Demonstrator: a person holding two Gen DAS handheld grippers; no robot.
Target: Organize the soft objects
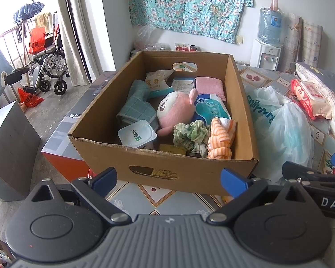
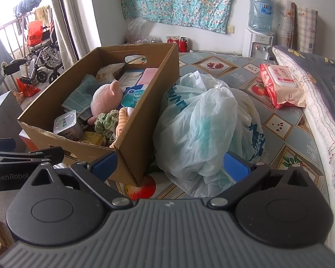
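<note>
We start with the soft things, which lie in the open cardboard box (image 1: 241, 109) on the patterned tabletop (image 2: 285, 129): a pink plush toy (image 1: 176, 111) near the middle, a green checked cloth (image 1: 136, 107) to its left, a green ruffled scrunchie (image 1: 189, 134) and an orange striped cloth (image 1: 220, 140) against the near wall, and a pink folded cloth (image 1: 210, 87) toward the far wall. Mixed among them are a sealed yogurt cup (image 1: 137, 136), a blue-and-white soft pack (image 1: 212, 107) and other packets and cartons.

Just right of the box, touching its side, sits a bulging pale plastic bag (image 2: 203, 129); farther right, near a folded quilt (image 2: 319, 102), lies a pack of wet wipes (image 2: 281, 87).

Our left gripper (image 1: 169, 176) hovers in front of the box's near wall with its jaws spread wide and nothing between them. Our right gripper (image 2: 172, 164) hangs over the box's near right corner and the bag, its jaws also apart and empty.

We judge that we are at the approach step, with no item picked yet. The next move seems to call for lifting one gripper over the near wall and closing gently on a soft piece; the scrunchie or the striped cloth looks nearest. The hard cup sits close by, so we should aim clear of it.
</note>
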